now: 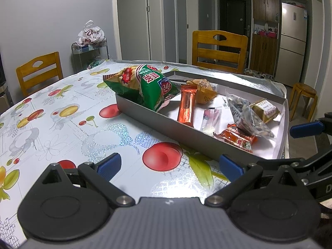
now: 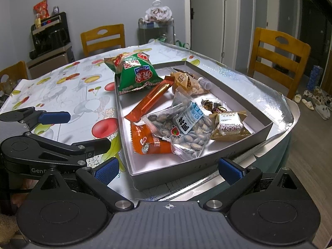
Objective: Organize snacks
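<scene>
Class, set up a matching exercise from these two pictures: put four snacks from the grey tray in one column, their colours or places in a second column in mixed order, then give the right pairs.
Column one:
1. chip bag
2. long wafer bar
3. seed packet
4. square cake

Column two:
A. clear wrapper, striped seeds showing
B. green, leaning over the tray's far corner
C. golden-brown wrapper, white label
D. orange, lying slantwise

Pairs: 1-B, 2-D, 3-A, 4-C

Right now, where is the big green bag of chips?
The green chip bag sits at the far left end of the gray tray, propped on the rim. The long orange wafer bar lies just in front of it in the right wrist view.
</scene>
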Available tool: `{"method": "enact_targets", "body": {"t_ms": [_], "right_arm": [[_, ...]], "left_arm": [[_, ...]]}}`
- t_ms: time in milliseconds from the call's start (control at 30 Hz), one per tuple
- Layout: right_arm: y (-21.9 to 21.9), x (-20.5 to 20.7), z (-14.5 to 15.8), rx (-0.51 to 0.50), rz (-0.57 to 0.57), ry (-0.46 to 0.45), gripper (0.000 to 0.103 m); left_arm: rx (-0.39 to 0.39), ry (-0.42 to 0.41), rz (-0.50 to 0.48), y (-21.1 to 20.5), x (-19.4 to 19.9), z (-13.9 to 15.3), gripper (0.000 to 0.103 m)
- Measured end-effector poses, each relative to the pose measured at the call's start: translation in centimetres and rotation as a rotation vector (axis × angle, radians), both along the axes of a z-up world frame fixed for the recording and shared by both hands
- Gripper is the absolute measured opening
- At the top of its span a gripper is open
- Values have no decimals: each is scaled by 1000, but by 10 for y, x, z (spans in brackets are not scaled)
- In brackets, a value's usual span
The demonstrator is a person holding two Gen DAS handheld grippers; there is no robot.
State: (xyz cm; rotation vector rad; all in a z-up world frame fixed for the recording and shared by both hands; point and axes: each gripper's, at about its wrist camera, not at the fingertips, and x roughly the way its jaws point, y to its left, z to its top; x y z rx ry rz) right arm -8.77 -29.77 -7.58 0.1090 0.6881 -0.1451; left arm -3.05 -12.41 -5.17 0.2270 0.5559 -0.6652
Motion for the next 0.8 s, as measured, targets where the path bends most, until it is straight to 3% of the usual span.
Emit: {"method": "enact_targets", "body": {"t_ms": [800], "right_arm": [[0,1,-1,4,0,4,103]], "left_arm": [[5,5,1,1,1,-3,102]]}}
